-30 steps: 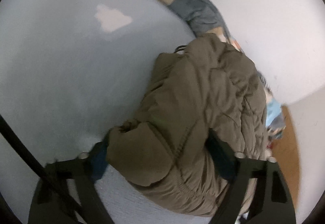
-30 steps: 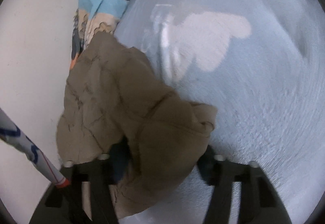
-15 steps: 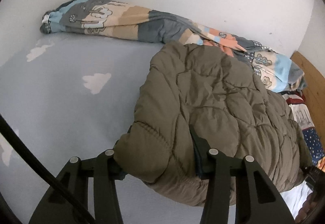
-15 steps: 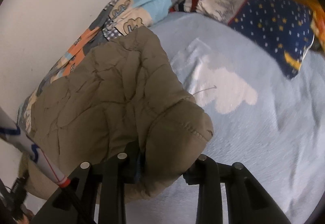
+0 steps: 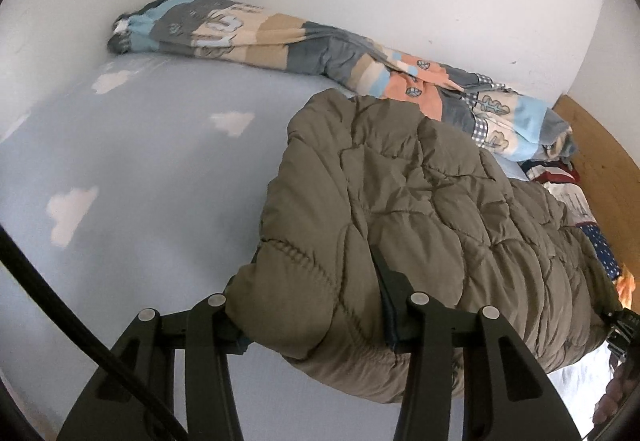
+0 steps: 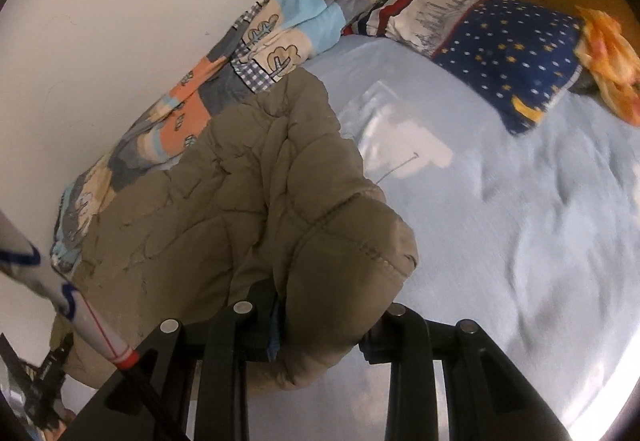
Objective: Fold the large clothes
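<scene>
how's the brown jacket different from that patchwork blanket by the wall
The jacket is plain olive-brown and puffy; the blanket is patchwork blue, grey, peach and cream. The jacket is clamped by the left gripper and right gripper; the blanket lies bunched against the wall, untouched. Both are on the bed.

The left gripper is clamped on padded fabric — its fingers enter from six o'clock. The right gripper pinches likewise, fingers reaching toward twelve o'clock.
</scene>
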A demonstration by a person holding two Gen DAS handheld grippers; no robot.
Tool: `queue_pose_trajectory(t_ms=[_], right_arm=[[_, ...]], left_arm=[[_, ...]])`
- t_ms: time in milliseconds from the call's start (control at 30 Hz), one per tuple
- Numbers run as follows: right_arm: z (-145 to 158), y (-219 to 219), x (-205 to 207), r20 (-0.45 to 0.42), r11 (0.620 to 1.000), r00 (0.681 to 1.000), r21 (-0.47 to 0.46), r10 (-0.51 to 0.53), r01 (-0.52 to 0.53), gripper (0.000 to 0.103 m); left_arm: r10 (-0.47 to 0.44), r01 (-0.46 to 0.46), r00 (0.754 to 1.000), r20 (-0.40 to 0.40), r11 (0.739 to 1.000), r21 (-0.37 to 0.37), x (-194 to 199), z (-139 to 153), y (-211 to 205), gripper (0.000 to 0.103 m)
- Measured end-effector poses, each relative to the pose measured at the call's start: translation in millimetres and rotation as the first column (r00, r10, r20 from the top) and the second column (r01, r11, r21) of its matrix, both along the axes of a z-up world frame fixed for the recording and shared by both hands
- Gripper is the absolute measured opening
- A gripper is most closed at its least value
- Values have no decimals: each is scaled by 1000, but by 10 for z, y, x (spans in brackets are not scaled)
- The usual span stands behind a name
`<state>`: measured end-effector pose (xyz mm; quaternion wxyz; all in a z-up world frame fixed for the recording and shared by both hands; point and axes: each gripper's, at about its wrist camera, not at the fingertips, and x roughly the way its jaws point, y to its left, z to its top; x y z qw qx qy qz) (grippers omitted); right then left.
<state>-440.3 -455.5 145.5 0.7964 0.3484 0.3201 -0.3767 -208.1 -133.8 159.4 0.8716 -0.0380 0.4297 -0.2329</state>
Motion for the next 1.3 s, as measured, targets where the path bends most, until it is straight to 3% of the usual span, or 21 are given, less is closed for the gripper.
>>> queue_pose_trajectory(t_ms=[133,233,367,433,500,567,633,700,800,900,1033,1133,1200,1300], right_arm=[[-90,254,-369,21,997,999,63,-37,35,31],[-357,291,-515,-1,989,998,135,-64,64,32],[-616,169,-708,31,957,995,278,-98,85,50],[-594,178,-924,83,927,985,357,-154,115,56],[-531,254,-1098,103,916,975,375,-196,144,60],[-375,388,-1257,65,931,965,287,-252,224,60],[-207,510,-1292,33,951,960,155,-277,269,61],[1,587,-1156,54,978,977,38,-208,206,61],[207,863,-654,46,993,999,-121,19,-13,61],[174,1093,-97,-14,965,979,-164,204,-204,58],[71,1154,389,-78,937,957,-196,280,-290,50],[-152,1055,606,-145,932,944,-172,297,-320,50],[-359,988,626,-200,936,934,-136,295,-325,50],[-566,926,689,-237,938,923,-97,303,-333,52]], left_arm=[[9,-9,1000,-27,1000,10,-233,-182,194,52],[36,-35,993,-113,999,10,-228,-411,324,66],[92,-113,966,-241,991,-76,-152,-442,685,70],[139,-160,964,-225,984,-80,-197,-322,860,70],[218,-226,966,-138,973,-49,-294,-165,1008,70],[235,-237,971,-54,971,-32,-381,2,1012,70],[193,-193,981,20,981,-1,-481,131,849,70],[106,-111,990,94,993,48,-631,242,557,70],[-64,46,986,154,992,121,-843,326,11,70],[-199,167,960,195,971,171,-961,364,-496,72],[-299,245,932,203,936,253,-866,220,-1093,76],[-302,251,943,142,922,296,-673,-40,-1288,76],[-275,245,959,71,927,284,-536,-267,-1312,81],[-258,230,964,68,932,281,-497,-350,-1340,85]])
